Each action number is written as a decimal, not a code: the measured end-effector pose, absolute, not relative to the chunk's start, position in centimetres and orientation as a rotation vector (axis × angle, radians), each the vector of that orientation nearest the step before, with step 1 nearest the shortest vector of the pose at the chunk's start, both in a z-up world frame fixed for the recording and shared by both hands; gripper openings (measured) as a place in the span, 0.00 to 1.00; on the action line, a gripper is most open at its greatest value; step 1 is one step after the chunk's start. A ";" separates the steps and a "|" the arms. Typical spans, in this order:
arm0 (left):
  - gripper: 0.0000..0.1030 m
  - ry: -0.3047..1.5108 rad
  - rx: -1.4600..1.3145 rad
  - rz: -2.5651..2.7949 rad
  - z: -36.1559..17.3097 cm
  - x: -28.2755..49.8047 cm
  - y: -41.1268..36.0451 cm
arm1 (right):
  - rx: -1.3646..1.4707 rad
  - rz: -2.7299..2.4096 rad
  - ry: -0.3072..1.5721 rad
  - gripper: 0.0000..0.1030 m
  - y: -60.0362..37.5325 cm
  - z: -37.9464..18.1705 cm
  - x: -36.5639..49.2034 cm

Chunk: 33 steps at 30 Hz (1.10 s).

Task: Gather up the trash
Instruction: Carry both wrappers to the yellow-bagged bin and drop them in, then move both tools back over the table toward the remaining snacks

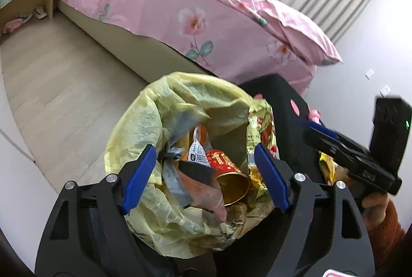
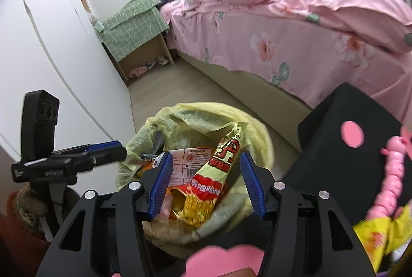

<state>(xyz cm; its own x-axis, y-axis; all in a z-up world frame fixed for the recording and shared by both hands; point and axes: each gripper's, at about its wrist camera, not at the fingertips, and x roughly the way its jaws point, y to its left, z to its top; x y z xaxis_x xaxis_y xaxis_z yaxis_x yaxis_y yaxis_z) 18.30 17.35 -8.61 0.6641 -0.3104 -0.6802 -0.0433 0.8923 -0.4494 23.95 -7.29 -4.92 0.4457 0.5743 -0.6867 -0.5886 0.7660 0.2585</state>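
A bin lined with a yellow plastic bag (image 1: 164, 107) stands on the floor, also in the right wrist view (image 2: 195, 115). It holds wrappers, a red and gold paper cup (image 1: 226, 171) and a yellow and red snack packet (image 2: 219, 174), which leans at the bag's right rim (image 1: 260, 127). My left gripper (image 1: 206, 161) is open and empty just above the bag's opening. My right gripper (image 2: 204, 169) is open just above the snack packet, not touching it. Each gripper shows from the side in the other's view: the right one (image 1: 319, 133), the left one (image 2: 113, 148).
A black stool with pink spots (image 2: 334, 138) stands right of the bin, with a pink toy (image 2: 391, 174) and a yellow wrapper (image 2: 381, 233) near it. A bed with a pink floral cover (image 1: 180, 9) runs behind. A bedside stand under green cloth (image 2: 134, 30) and a white wardrobe (image 2: 51, 45) are on the left.
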 end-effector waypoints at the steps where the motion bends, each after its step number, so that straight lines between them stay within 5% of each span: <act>1: 0.72 0.822 -0.460 -0.136 -8.2 18.0 17.4 | -0.024 0.713 0.832 0.50 -8.0 -4.4 23.4; 17: 0.72 0.676 -0.260 -0.224 -1.8 14.7 6.7 | -0.045 0.370 0.662 0.50 -28.0 0.0 12.3; 33: 0.72 0.757 -0.143 -0.433 -3.8 14.5 -6.3 | 0.046 0.167 0.703 0.57 -40.1 -4.1 7.0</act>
